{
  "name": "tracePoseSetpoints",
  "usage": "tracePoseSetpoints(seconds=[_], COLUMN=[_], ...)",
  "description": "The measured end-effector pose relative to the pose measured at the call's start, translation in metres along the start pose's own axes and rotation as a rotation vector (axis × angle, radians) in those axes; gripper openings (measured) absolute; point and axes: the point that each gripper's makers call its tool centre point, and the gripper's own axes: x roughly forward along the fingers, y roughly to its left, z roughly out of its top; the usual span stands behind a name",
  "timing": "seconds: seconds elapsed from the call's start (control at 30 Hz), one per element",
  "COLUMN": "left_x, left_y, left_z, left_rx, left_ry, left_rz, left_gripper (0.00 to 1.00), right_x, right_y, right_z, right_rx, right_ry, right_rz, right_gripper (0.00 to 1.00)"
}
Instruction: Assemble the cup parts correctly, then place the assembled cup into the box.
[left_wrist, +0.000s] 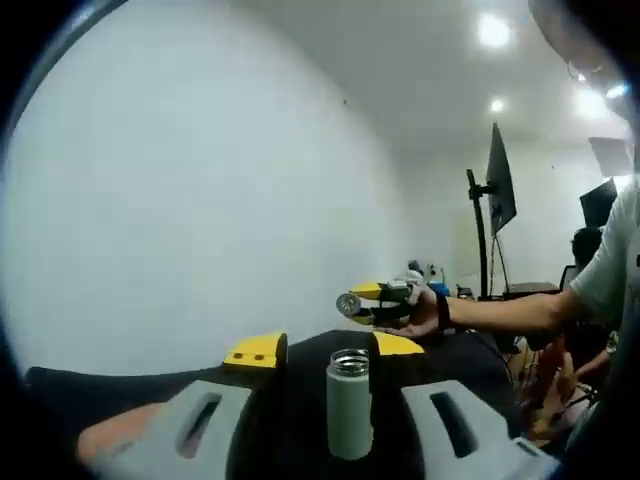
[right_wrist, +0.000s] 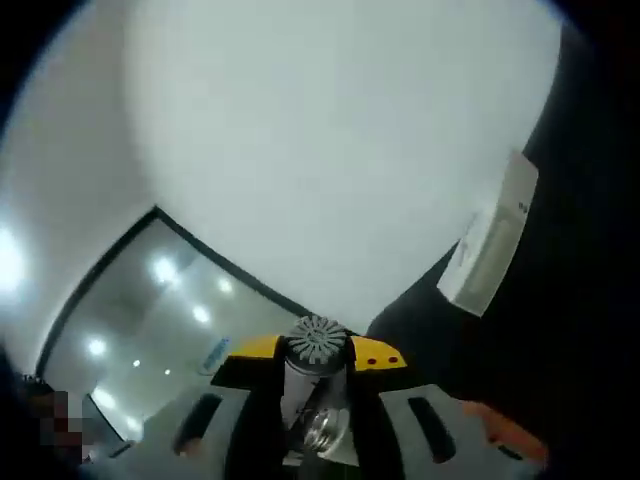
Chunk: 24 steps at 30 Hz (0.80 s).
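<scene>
cup body (left_wrist: 349, 405), matte pale-green cylinder with open steel rim, upright between the jaws of the left gripper (left_wrist: 349, 420); whether clenched on it, cannot tell. inside not visible. right gripper (right_wrist: 316, 385) clenched on a ridged round filter part (right_wrist: 317, 340), metallic, at its jaw tips.

1. Right gripper (right_wrist: 318, 372): the two grey jaws rise from the bottom edge, tipped with yellow pads (right_wrist: 378, 353), and are closed on a metal cup part.
2. Cup part (right_wrist: 316, 342): a round, ribbed, gear-like end faces up between the yellow tips. A shiny metal section runs down between the jaws.
3. White wall (right_wrist: 330, 150) behind, covering most of the upper frame.
4. White oblong box (right_wrist: 490, 245), right, tilted, against a dark surface.
5. Lower left: a glass panel (right_wrist: 150, 320) showing bright round lights.
</scene>
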Motion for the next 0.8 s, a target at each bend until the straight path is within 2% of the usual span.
tracePoseSetpoints(seconds=[0.1,0.27,0.3,0.33,0.4,0.47,0.5,0.67,0.8], left_x=[0.01,0.03,0.035,0.039,0.046,0.053,0.058,0.072,0.078], left_y=[-0.009,-0.042,-0.046,-0.05,-0.061,-0.071,-0.075,-0.091,-0.1], left_z=[0.003,0.011,0.012,0.013,0.014,0.016,0.019,0.024,0.034], left_rx=[-0.017,-0.216,-0.232,-0.251,-0.26,-0.274,-0.288,-0.311,-0.349], left_ry=[0.008,0.011,0.019,0.024,0.041,0.054,0.053,0.067,0.046], left_rz=[0.006,-0.063,-0.071,-0.073,-0.093,-0.107,-0.122,-0.139,-0.156], left_gripper=[0.28,0.28,0.28,0.28,0.28,0.28,0.28,0.27,0.26], right_x=[-0.007,-0.019,-0.021,-0.024,-0.027,-0.031,-0.033,-0.042,-0.049], right_y=[0.011,0.037,0.045,0.048,0.056,0.062,0.07,0.089,0.099], right_z=[-0.004,-0.009,-0.009,-0.009,-0.013,-0.017,-0.019,-0.026,-0.033], right_rx=[0.051,0.012,-0.007,-0.008,-0.059,-0.068,-0.098,-0.122,-0.163], right_ry=[-0.015,-0.049,-0.059,-0.065,-0.067,-0.072,-0.085,-0.125,-0.151], right_rz=[0.026,0.11,0.153,0.155,0.185,0.202,0.236,0.316,0.363], right_gripper=[0.22,0.22,0.22,0.22,0.22,0.22,0.22,0.22,0.22])
